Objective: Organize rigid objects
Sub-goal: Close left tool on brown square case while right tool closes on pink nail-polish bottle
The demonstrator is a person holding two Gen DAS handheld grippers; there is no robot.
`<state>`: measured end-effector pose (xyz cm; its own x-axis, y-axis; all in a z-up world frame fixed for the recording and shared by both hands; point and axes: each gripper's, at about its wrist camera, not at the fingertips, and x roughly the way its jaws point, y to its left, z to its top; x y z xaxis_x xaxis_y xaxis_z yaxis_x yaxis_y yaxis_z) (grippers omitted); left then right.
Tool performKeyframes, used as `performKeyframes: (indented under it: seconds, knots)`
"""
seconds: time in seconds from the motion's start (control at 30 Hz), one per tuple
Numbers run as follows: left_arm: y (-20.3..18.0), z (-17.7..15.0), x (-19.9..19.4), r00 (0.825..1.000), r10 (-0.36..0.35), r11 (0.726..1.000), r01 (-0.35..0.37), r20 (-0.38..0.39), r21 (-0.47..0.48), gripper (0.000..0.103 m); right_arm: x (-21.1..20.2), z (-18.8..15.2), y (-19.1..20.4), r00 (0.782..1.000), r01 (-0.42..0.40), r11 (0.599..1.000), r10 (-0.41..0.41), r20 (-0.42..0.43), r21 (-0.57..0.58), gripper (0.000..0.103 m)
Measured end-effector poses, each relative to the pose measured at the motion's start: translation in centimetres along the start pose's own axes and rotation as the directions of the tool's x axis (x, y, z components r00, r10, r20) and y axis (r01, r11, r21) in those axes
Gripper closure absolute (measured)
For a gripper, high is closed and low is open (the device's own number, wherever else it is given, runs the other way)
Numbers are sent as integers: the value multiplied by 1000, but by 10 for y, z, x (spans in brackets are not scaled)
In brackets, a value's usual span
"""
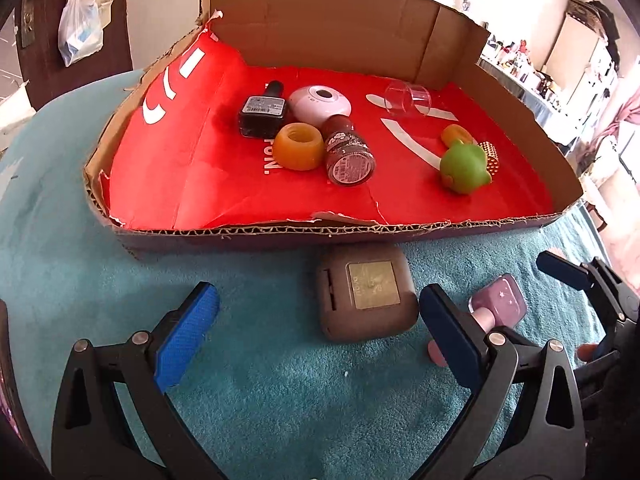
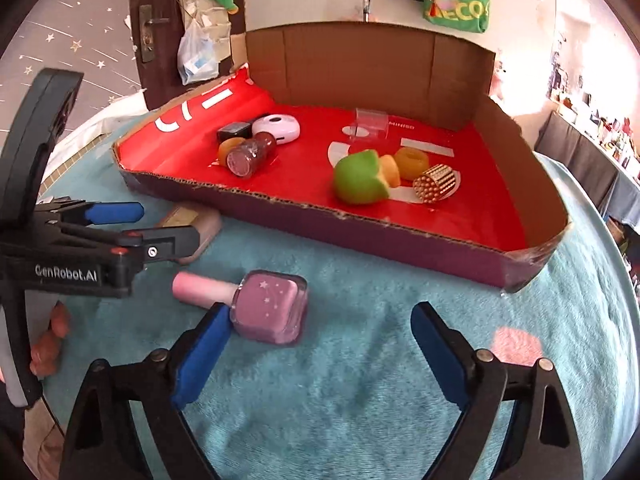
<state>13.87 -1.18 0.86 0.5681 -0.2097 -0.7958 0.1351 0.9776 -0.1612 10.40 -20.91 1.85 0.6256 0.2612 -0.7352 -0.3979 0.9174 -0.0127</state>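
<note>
A pink nail-polish bottle [image 2: 272, 308] with a pale pink cap lies on its side on the teal towel [image 2: 360, 380]. My right gripper [image 2: 320, 314] is open around it. Its left pad [image 2: 204, 352] sits right against the bottle's base, while the right pad stands well apart. A grey square case [image 1: 366, 298] with a gold plate lies in front of the cardboard tray [image 1: 280, 232]. My left gripper [image 1: 319, 294] is open, and the case lies between its fingers, close to the right one. The pink bottle [image 1: 498, 300] shows just right of that finger.
The red-lined tray [image 2: 360, 220] holds a black bottle [image 1: 262, 114], a white round gadget [image 1: 320, 104], an orange ring [image 1: 298, 146], a dark glitter bottle [image 1: 348, 152], a clear cup [image 1: 408, 98], a green toy [image 1: 464, 166] and a gold beaded cylinder [image 2: 436, 182]. A small orange figure [image 2: 50, 344] lies at the far left.
</note>
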Motion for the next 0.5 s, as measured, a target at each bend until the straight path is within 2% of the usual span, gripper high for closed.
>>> performKeyframes:
  seconds: [0.13, 0.2, 0.23, 0.27, 0.3, 0.33, 0.4, 0.43, 0.5]
  knots:
    - [-6, 1, 4, 1000, 27, 999, -27, -5, 20, 1, 3, 6, 16, 1000, 14, 994, -12, 16, -104, 12]
    - [-7, 1, 3, 1000, 28, 999, -28, 0, 27, 5, 9, 8, 22, 1000, -11, 991, 10, -2, -133, 20]
    - [-7, 1, 2, 1000, 23, 999, -23, 3, 25, 7, 12, 8, 25, 999, -32, 989, 29, -21, -147, 30]
    - [-7, 1, 2, 1000, 15, 1000, -15, 5, 28, 13, 14, 7, 26, 998, -50, 987, 46, -34, -155, 41]
    - [-8, 1, 1, 1000, 7, 999, -7, 7, 31, 19, 14, 7, 27, 997, -77, 985, 73, -35, -152, 46]
    - [-10, 1, 0, 1000, -1, 999, 1, 10, 37, 23, 12, 7, 28, 997, -74, 986, 70, -37, -152, 49]
    - [-15, 1, -2, 999, -29, 998, 28, 15, 52, 43, 10, 5, 28, 997, -74, 986, 69, -37, -152, 54]
    - [-17, 0, -3, 999, -46, 997, 45, 12, 58, 49, 8, 4, 27, 997, -78, 986, 73, -38, -145, 56]
    - [-21, -2, -4, 999, -37, 996, 36, 15, 78, 51, 5, 2, 25, 997, -79, 989, 75, -36, -127, 57]
